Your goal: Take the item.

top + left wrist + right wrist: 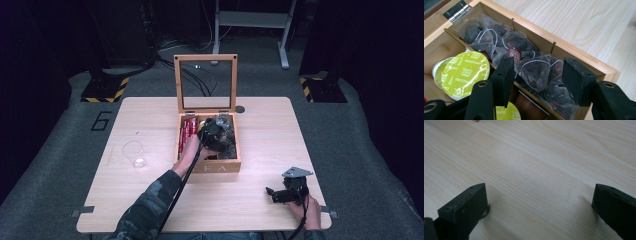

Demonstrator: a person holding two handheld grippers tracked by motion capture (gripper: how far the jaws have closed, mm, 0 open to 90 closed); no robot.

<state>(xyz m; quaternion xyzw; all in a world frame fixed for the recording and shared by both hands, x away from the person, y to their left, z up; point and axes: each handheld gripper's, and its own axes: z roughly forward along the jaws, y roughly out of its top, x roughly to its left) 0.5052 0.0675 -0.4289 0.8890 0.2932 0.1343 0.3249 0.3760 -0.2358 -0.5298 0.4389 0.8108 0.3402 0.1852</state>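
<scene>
Black jaws of my left hand-held gripper [537,72] straddle a pyramid tea bag [535,71] in the wooden box's [220,167] right-hand compartment; whether the pads press it I cannot tell. Green-lidded capsules [461,72] sit in the neighbouring compartment. My right hand-held gripper [540,205] rests low over the bare bench [536,157], jaws spread wide, well apart from the box.

**Three cameras, one tabletop**

High view: fixed above the near edge, facing forward and down across the whole tabletop [150,200]. Left gripper view: close over the wooden box [584,58], aimed toward 1 o'clock, shared with the high view at centre. Right gripper view: very near bare tabletop wood, at 5 o'clock.
</scene>
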